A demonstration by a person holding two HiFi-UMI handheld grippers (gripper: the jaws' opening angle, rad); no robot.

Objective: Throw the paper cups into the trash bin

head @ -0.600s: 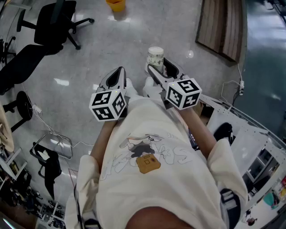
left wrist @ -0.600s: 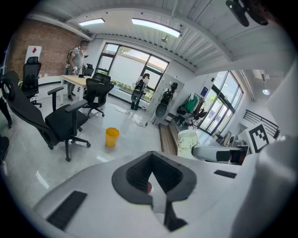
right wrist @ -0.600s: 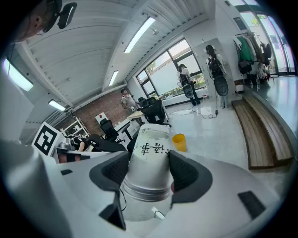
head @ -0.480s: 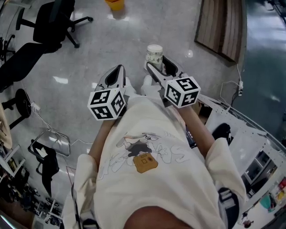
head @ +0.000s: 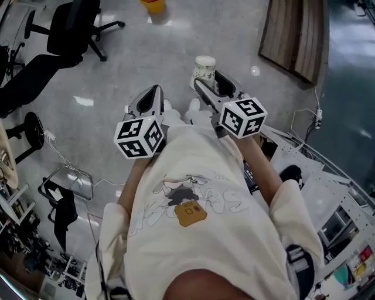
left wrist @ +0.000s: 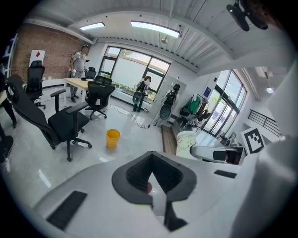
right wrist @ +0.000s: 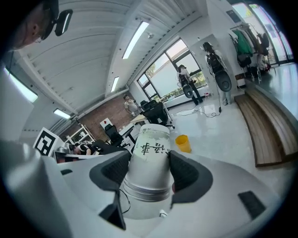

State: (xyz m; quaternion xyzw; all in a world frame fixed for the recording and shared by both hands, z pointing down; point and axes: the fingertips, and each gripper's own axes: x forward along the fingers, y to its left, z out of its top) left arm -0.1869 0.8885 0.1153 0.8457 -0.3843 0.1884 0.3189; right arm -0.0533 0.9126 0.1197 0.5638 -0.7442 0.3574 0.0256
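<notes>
A white paper cup (head: 204,71) with dark print sits between the jaws of my right gripper (head: 208,83), which is shut on it. In the right gripper view the cup (right wrist: 150,162) fills the gap, its rim toward the camera and both pads pressed on its sides. My left gripper (head: 153,94) is held beside it, a little lower and to the left, shut with nothing in it; its pads (left wrist: 139,173) meet in the left gripper view. A small yellow trash bin (head: 153,5) stands on the grey floor far ahead, also in view as the yellow bin (left wrist: 112,138) and the bin (right wrist: 182,143).
Black office chairs (head: 73,29) stand to the left on the glossy floor. A wooden slatted platform (head: 296,35) lies ahead on the right. Cables and a wire stand (head: 65,181) lie at the lower left. People stand by a desk (left wrist: 79,83) and windows far off.
Both grippers keep their pose, the right one still on the cup. The floor and chairs have shifted slightly in the head view.
</notes>
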